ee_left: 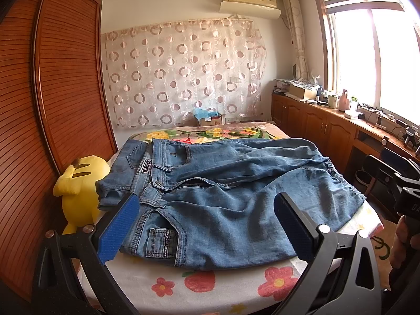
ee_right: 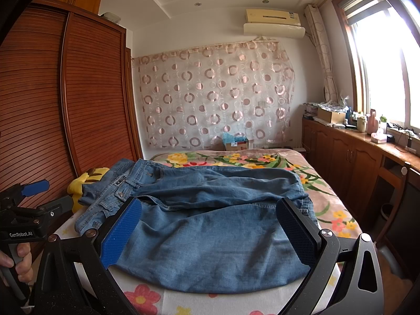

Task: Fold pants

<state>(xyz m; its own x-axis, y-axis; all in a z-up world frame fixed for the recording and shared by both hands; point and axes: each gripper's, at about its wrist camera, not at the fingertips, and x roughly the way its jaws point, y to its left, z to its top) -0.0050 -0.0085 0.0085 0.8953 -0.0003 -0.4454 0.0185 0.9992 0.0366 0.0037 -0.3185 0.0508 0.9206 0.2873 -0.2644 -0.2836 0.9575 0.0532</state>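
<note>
Blue denim pants (ee_left: 215, 199) lie flat on the bed, waistband to the left, legs folded back at the right; the right wrist view shows the pants (ee_right: 210, 231) too. My left gripper (ee_left: 207, 204) hovers open above the near waist and pocket area, blue pads wide apart, holding nothing. My right gripper (ee_right: 208, 210) is open over the near leg, also holding nothing. The left gripper (ee_right: 34, 204) appears at the left edge of the right wrist view, held by a hand (ee_right: 21, 262). Part of the right gripper (ee_left: 404, 183) shows at the right edge of the left wrist view.
A yellow plush toy (ee_left: 78, 189) sits at the bed's left edge against the wooden wardrobe (ee_left: 52, 92). The floral bedspread (ee_right: 236, 160) stretches beyond the pants. A cardboard box (ee_left: 210, 118) stands at the far end. Wooden cabinets (ee_right: 349, 157) line the right wall.
</note>
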